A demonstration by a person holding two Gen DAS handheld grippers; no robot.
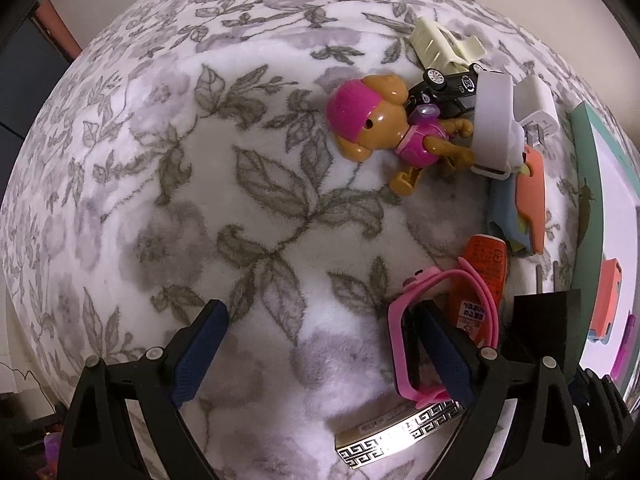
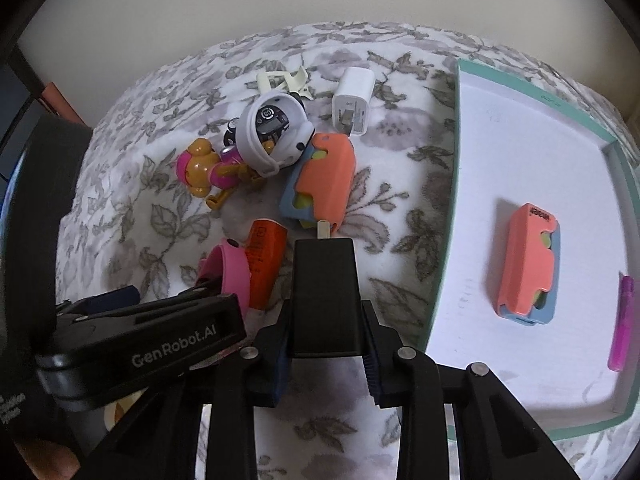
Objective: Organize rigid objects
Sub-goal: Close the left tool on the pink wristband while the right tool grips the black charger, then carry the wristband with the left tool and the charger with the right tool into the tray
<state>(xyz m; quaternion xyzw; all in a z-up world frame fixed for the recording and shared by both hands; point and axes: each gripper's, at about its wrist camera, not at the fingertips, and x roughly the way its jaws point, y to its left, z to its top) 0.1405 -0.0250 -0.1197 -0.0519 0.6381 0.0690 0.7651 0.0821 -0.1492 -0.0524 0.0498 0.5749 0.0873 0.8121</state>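
My left gripper (image 1: 322, 350) points down at the floral blanket (image 1: 240, 200), open, with only blanket between its fingers. A pink watch (image 1: 404, 340) lies against its right finger (image 1: 440, 356), the strap looped beside it. My right gripper (image 2: 326, 344) is shut on a black block (image 2: 324, 300) with a beige tip, held above the blanket. Ahead lie an orange tube (image 2: 266, 260), a coral and blue case (image 2: 324, 184), a dog toy (image 1: 380, 128), a white helmet (image 2: 272, 136) over a black toy car (image 1: 448, 88), a white charger (image 2: 354, 104) and a cream clip (image 1: 440, 44).
A teal-rimmed tray (image 2: 456, 160) lies at the right; inside are a second coral case (image 2: 528, 260) and a purple pen (image 2: 620, 320). A silver patterned box (image 1: 400, 436) sits under the left gripper's right side. The blanket's left half holds nothing.
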